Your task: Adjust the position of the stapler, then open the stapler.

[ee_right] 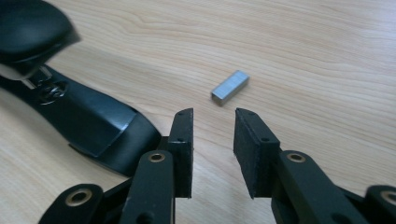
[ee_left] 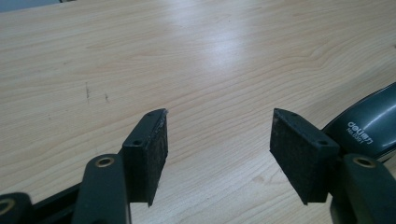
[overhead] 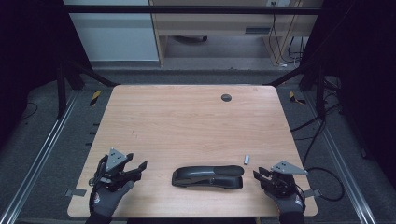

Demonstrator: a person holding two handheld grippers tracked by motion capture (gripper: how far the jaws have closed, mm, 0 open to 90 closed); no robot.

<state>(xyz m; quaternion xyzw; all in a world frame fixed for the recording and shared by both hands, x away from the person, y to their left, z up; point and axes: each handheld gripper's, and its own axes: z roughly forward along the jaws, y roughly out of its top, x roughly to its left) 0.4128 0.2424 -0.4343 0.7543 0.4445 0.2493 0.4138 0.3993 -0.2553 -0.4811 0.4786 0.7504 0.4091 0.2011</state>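
Note:
A black stapler (overhead: 208,177) lies lengthwise near the front edge of the wooden table (overhead: 187,121). A small silver block of staples (overhead: 246,159) rests just beyond its right end. My left gripper (overhead: 136,161) sits left of the stapler, open, with bare wood between its pads (ee_left: 218,116); the stapler's end (ee_left: 364,126) shows past its right jaw. My right gripper (overhead: 259,173) is at the stapler's right end, open and empty (ee_right: 213,115). The staple block (ee_right: 229,86) lies just ahead of its jaws, apart from them, and the stapler (ee_right: 93,121) lies to their left.
A dark round grommet (overhead: 226,97) is set in the table's far side. Metal rails and cables run on the floor on both sides. The table's front edge is close behind both gloved hands.

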